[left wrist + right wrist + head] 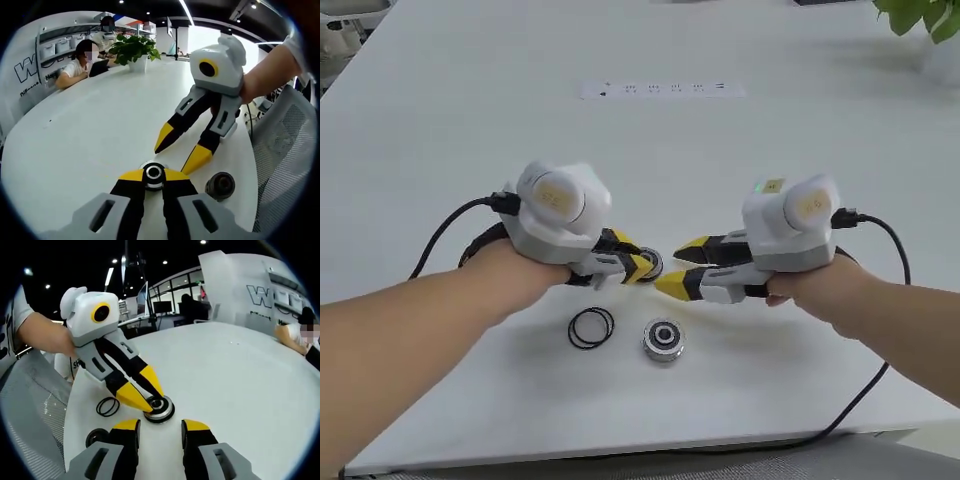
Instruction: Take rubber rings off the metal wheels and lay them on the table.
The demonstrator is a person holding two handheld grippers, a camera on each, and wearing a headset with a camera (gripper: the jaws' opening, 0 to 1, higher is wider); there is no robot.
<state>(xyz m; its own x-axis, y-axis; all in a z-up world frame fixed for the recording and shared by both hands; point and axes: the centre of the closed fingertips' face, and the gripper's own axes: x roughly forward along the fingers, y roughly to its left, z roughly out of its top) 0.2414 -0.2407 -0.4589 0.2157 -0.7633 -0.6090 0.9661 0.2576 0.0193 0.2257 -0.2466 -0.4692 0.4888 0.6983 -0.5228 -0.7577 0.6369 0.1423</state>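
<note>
White counter, one wheel pinched, the other claw poised to strip it.

Head view: over the counter (470, 130) the left claw (632, 264) is clamped on a metal wheel (649, 263). The right claw (678, 268) faces it, just beside it, jaws spread wide. Nearer the person than both claws lie loose rubber rings (591, 328) and a second wheel (664, 340).

Left gripper view: the metal wheel (153, 173) sits between the left claw's tips, the right claw (180, 150) gaping just ahead, the second wheel (220, 185) off to the tips' right.

Right gripper view: the right claw (161, 426) is wide apart just short of the metal wheel (162, 414). I cannot tell whether a ring is on its rim.

To do this well, I judge, hold the wheel firmly, hook one right tip under the ring's edge, and roll it off sideways, not yank.
</note>
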